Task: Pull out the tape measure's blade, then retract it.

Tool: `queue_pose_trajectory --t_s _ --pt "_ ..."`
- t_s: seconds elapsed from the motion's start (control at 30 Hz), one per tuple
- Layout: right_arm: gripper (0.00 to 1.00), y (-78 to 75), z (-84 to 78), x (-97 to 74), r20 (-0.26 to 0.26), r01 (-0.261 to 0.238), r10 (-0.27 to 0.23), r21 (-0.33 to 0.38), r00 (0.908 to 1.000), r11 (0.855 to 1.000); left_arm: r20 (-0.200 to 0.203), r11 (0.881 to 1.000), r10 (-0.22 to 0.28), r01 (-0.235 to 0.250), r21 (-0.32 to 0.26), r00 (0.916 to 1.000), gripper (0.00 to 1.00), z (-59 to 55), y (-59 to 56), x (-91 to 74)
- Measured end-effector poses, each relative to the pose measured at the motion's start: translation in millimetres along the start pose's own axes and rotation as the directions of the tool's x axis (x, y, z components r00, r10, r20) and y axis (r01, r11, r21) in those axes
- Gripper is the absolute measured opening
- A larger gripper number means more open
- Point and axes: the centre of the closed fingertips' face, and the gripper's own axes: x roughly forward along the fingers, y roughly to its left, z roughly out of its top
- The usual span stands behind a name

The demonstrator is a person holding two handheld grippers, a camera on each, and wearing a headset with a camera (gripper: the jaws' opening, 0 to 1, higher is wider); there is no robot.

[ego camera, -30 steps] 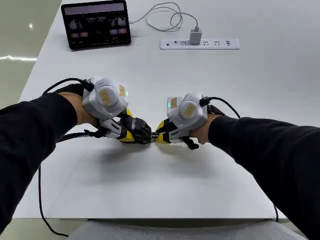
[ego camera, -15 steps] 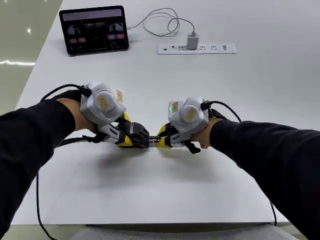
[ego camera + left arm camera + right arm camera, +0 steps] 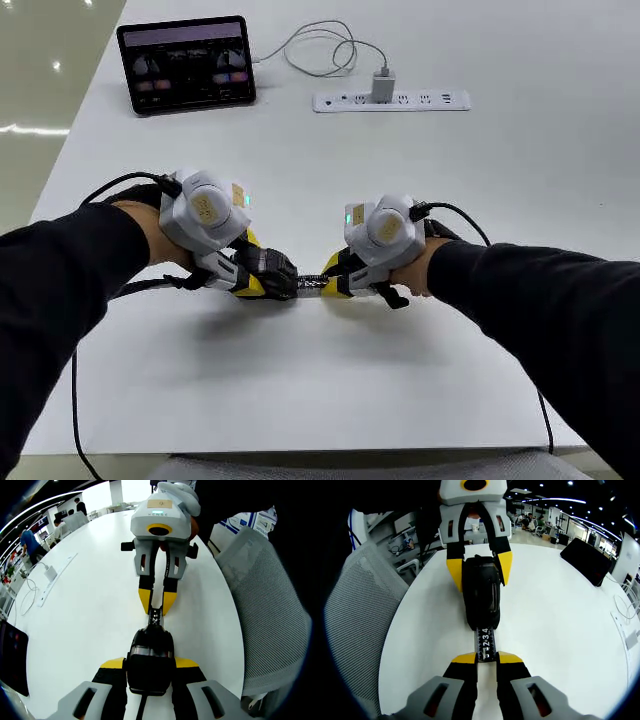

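A black tape measure [image 3: 150,660] [image 3: 481,592] [image 3: 274,272] rests low over the white table, held in my left gripper [image 3: 150,663] [image 3: 262,278], whose yellow-tipped jaws are shut on its sides. A short stretch of blade [image 3: 485,643] [image 3: 309,287] [image 3: 155,616] with printed numbers sticks out of the case. My right gripper [image 3: 485,658] [image 3: 330,286] faces the left one and is shut on the blade's end. The two grippers are a few centimetres apart near the table's front middle.
A tablet [image 3: 187,64] stands at the back left. A white power strip [image 3: 391,101] with a plugged charger and coiled cable [image 3: 320,50] lies at the back centre. A mesh chair [image 3: 265,610] sits beside the table edge. People stand far off [image 3: 31,542].
The right gripper has drawn a little to the right, away from the case, and a short piece of blade now shows between the grippers. The left gripper has stayed put.
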Motion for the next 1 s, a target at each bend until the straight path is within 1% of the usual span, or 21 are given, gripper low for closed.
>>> queue_pose_trajectory --t_s 0.5,0.7,1.0 --pt "0.08 0.4 -5.0 -5.2 0.004 0.003 -0.003 0.000 1.0000 1.000 0.003 1.000 0.001 -0.001 -0.005 1.0000 0.30 0.7 -1.4 0.0" --pt "0.08 -1.1 -8.2 -7.9 -0.002 0.005 -0.005 -0.001 1.0000 1.000 0.007 1.000 0.003 -0.003 -0.014 1.0000 0.30 0.9 -1.5 0.0" --pt "0.08 -1.6 -14.1 -12.9 -0.011 0.011 -0.011 0.004 0.9999 1.000 0.005 1.000 0.006 -0.006 -0.012 1.0000 0.30 0.5 -0.8 0.0"
